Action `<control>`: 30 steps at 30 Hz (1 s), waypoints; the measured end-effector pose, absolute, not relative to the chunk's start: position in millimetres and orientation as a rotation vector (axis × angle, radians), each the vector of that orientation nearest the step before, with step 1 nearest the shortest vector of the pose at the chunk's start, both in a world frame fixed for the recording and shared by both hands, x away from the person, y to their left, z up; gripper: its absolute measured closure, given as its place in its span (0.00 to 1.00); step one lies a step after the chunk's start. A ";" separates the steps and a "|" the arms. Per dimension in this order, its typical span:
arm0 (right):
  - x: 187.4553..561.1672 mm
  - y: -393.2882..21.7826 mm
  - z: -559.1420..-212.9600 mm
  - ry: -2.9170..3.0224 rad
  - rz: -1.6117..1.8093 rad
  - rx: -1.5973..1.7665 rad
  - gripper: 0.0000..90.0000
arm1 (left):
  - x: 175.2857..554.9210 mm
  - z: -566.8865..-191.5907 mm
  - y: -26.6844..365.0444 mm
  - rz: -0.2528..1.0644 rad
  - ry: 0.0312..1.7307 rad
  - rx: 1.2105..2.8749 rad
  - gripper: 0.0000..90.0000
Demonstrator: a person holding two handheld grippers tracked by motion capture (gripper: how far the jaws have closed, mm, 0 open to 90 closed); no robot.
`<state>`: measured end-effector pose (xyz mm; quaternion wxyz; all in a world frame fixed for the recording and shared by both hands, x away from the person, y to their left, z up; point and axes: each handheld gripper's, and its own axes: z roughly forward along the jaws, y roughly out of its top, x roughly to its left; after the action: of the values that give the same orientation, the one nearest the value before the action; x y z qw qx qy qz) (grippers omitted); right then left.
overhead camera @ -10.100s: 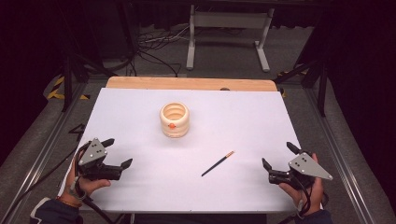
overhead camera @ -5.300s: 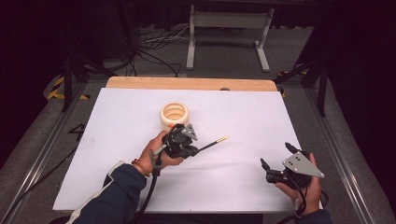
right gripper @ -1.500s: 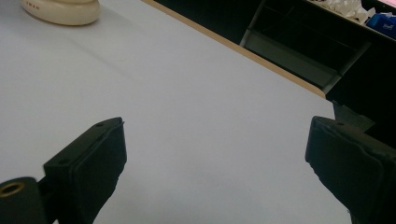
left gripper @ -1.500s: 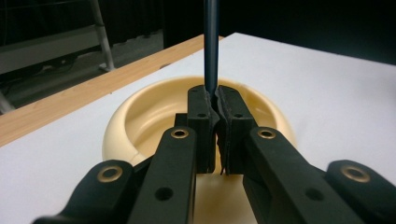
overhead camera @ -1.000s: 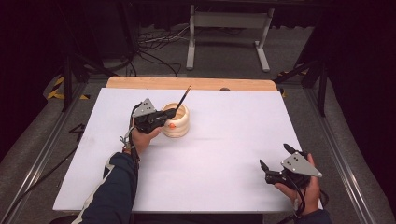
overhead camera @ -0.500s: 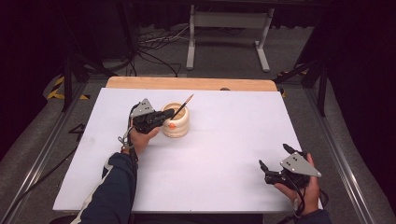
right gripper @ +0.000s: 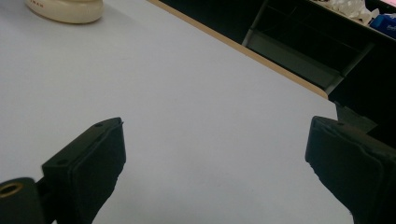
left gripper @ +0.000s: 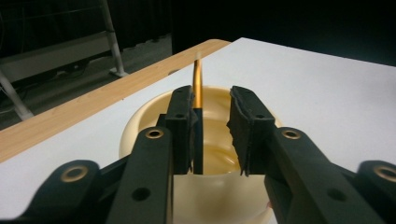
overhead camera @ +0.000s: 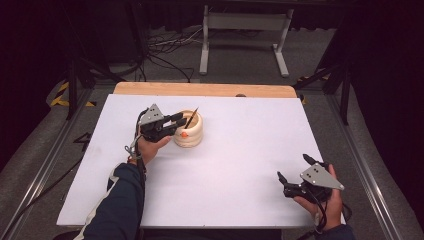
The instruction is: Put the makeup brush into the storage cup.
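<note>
White table [overhead camera: 240, 170] from above, near edge first. Right gripper [overhead camera: 296, 176] rests near the front right corner, jaws spread wide with nothing between them. Farther back on the left, left gripper [overhead camera: 179, 121] hovers at a cream ribbed holder [overhead camera: 192, 136], jaws parted, a pencil [left gripper: 198, 112] standing inside, leaning against one jaw.

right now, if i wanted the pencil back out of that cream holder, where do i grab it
Grip the upper shaft of the pencil where it sticks up above the holder rim, coming from above. Its lower part sits inside the holder, and it leans toward the far side.
</note>
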<state>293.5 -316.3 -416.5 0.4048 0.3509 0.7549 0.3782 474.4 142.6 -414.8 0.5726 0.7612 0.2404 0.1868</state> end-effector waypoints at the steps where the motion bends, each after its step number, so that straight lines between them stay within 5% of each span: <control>1: 293.5 -316.2 -416.5 1.906 0.955 0.886 0.06 | 474.2 -414.2 142.7 0.442 0.563 1.786 0.74; 30: 293.4 -316.0 -416.6 1.908 0.954 0.880 0.06 | 456.0 -387.3 136.9 0.562 0.610 1.814 0.16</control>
<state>293.4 -316.0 -416.6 0.4048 0.3488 0.7559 0.3782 456.0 136.9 -387.3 0.5426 0.7639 0.2568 0.2367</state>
